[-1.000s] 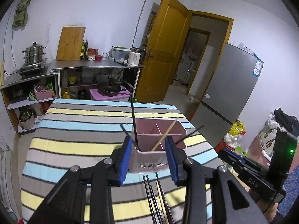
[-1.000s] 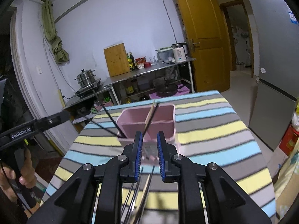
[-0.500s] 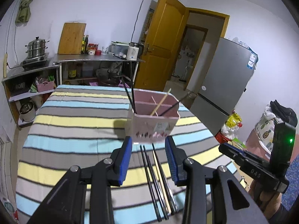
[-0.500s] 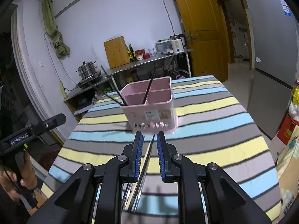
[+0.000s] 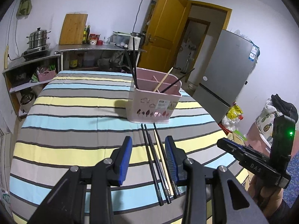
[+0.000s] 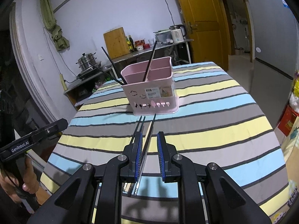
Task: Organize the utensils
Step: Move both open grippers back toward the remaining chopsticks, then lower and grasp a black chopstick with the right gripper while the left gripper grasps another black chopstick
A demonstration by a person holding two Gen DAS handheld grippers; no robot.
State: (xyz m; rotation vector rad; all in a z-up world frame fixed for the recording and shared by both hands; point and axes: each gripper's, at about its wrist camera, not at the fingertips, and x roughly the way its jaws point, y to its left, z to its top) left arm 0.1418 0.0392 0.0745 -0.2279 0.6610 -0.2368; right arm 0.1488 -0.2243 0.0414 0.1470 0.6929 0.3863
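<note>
A pink utensil holder stands on the striped tablecloth. Black chopsticks and one wooden chopstick lean in its compartments. In front of it several loose chopsticks lie side by side, dark ones and a pale wooden one. My left gripper hovers over them, open, nothing between its pads. My right gripper is above the same bundle from the other side; its jaws stand a narrow gap apart and grip nothing. Each gripper shows in the other's view: the right gripper, the left gripper.
Behind the table runs a steel counter with a steamer pot, a cutting board, bottles and a kettle. A grey fridge and an open yellow door are to the right. Table edges drop off on both sides.
Both grippers have dropped lower and drawn back from the pink holder. The loose chopsticks on the cloth have come into full view under the fingers. Jaw gaps look unchanged.
</note>
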